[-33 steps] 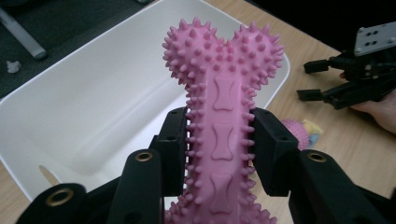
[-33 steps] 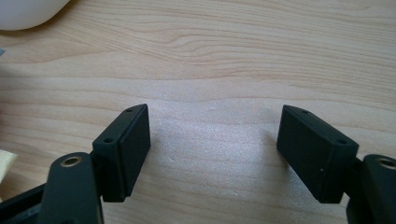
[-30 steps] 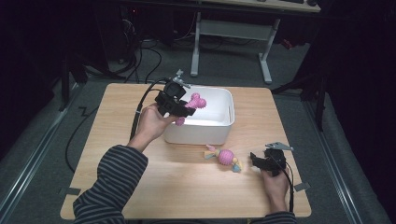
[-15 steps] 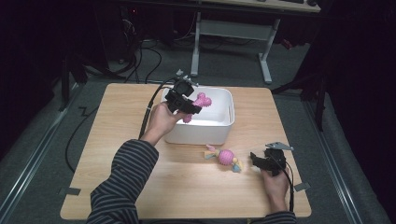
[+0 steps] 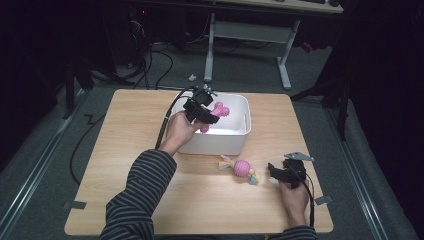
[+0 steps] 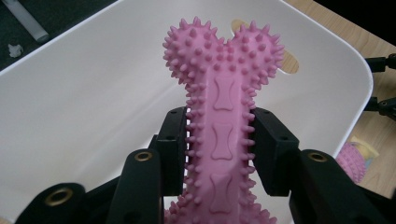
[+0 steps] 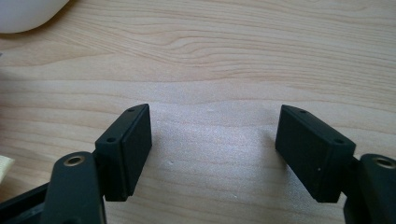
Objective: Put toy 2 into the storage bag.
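Left gripper (image 5: 207,111) is clamping a pink spiky bone toy (image 6: 223,116) by its shaft, both pads pressing the sides in the left gripper view, with the knobby two-lobed end sticking out past the jaws. In the high view the toy (image 5: 216,113) is hanging over the left part of the white tub (image 5: 240,135), above its open inside, lobed end pointing right; whether it is touching the tub floor cannot be told. The tub is sitting at the far middle of the wooden table (image 5: 125,150). The left hand (image 5: 179,131) is reaching in over the tub's near left rim, striped sleeve (image 5: 137,200) trailing back to the near edge. Right gripper (image 5: 277,172) is resting low at the near right of the table with nothing between its pads; jaws are standing about half wide and have just been closing, bare wood showing between them in the right gripper view (image 7: 212,154). A second toy, a pink ball with pale tassel ends (image 5: 240,168), is lying on the table just in front of the tub, left of the right gripper and not touching it.
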A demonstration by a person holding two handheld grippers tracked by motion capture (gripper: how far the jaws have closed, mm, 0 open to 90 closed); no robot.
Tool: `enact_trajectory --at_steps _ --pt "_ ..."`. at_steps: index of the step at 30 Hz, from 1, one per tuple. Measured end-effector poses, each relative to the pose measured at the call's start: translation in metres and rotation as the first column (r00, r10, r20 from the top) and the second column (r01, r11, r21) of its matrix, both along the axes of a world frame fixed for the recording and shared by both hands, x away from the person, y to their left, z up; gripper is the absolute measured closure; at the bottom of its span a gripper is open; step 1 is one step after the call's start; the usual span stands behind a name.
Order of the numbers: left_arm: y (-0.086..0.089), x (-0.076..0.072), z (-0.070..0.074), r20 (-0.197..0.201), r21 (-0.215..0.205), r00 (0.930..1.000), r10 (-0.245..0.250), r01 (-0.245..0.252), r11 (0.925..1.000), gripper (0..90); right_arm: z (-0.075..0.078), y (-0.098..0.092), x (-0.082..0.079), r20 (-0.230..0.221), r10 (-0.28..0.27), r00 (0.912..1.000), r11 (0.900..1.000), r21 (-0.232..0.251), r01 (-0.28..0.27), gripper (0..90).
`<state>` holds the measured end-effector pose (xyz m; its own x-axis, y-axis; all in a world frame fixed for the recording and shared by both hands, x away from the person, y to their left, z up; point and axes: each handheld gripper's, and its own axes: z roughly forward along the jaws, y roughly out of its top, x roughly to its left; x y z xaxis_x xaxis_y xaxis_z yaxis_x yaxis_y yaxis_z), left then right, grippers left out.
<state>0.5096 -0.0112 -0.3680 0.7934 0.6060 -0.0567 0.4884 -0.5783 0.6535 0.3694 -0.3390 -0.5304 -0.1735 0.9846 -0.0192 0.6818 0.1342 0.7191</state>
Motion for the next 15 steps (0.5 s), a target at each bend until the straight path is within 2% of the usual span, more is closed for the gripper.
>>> enact_trajectory --at_steps 5,11,15 --pt "-0.0036 -0.0007 -0.0031 0.021 0.025 0.9998 -0.001 0.0 0.9997 58.9 0.0 0.0 0.0 0.0 0.0 1.0 1.0 0.001 0.0 27.4" --pt "-0.0036 0.0013 -0.0051 0.014 0.021 0.9999 0.0 -0.001 0.9998 59.0 0.0 0.0001 0.0 0.0 0.0 1.0 1.0 0.0 0.0 27.4" --pt "-0.0062 0.0031 -0.0097 0.017 0.039 0.9999 -0.005 0.004 0.9993 59.2 -0.0001 0.0003 0.0003 0.001 -0.003 1.0 1.0 0.003 0.003 27.5"
